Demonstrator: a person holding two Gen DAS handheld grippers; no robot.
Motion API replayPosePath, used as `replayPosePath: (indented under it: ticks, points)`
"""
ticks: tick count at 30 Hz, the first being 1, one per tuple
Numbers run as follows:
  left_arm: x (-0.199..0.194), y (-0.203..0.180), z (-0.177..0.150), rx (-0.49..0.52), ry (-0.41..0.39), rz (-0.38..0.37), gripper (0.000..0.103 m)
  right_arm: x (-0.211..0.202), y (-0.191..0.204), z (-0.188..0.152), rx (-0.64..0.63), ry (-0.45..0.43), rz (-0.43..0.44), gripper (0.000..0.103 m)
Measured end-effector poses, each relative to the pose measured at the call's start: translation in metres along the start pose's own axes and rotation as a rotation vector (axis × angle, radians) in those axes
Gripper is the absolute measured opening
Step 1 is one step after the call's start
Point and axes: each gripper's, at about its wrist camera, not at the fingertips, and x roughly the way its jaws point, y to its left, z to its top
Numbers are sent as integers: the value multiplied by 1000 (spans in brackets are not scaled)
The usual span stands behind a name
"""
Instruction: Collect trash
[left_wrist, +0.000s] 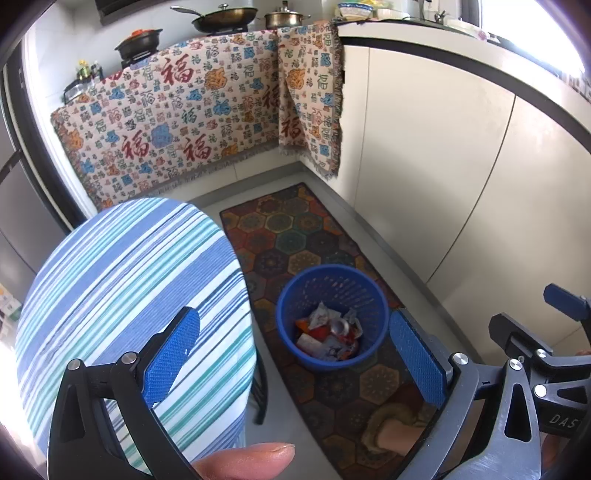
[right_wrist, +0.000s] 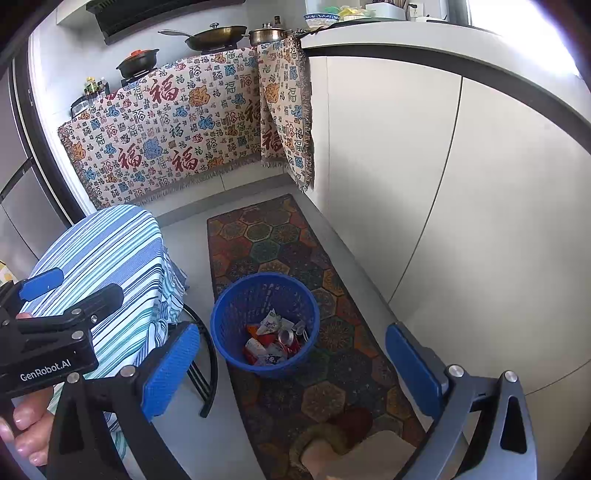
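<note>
Standing on a patterned rug (right_wrist: 325, 373), the blue bin (right_wrist: 264, 325) apparently holds wrappers; both tools gape empty.

A striped-cloth stool (left_wrist: 129, 295) stands at the left edge of the patterned floor mat (left_wrist: 295, 229). A printed blanket (left_wrist: 177, 118) drapes the counter's front; pans, perhaps three, sit on top.

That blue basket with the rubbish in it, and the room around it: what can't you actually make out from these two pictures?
- Blue basket: its bottom is buried under wrappers and a can; print on them is too small to read, both views.
- Stool legs: hidden under the striped cloth in the left view.
- Rug: its near end is cut off by the picture edge and both tools.
- Pots on the counter: lids hide the contents.
</note>
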Motion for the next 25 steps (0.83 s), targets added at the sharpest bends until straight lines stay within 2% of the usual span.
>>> replayPosePath:
  ticks: [20, 22, 25]
  points:
    - [3, -2, -1, 10, 7, -20, 102, 6, -6, -3, 5, 4, -6, 103]
    - [1, -1, -2, 11, -3, -34, 102, 6, -7, -5, 10, 5, -7, 103]
    - [-1, -3, -3, 24, -24, -16, 102, 7, -7, -5, 13, 6, -9, 103]
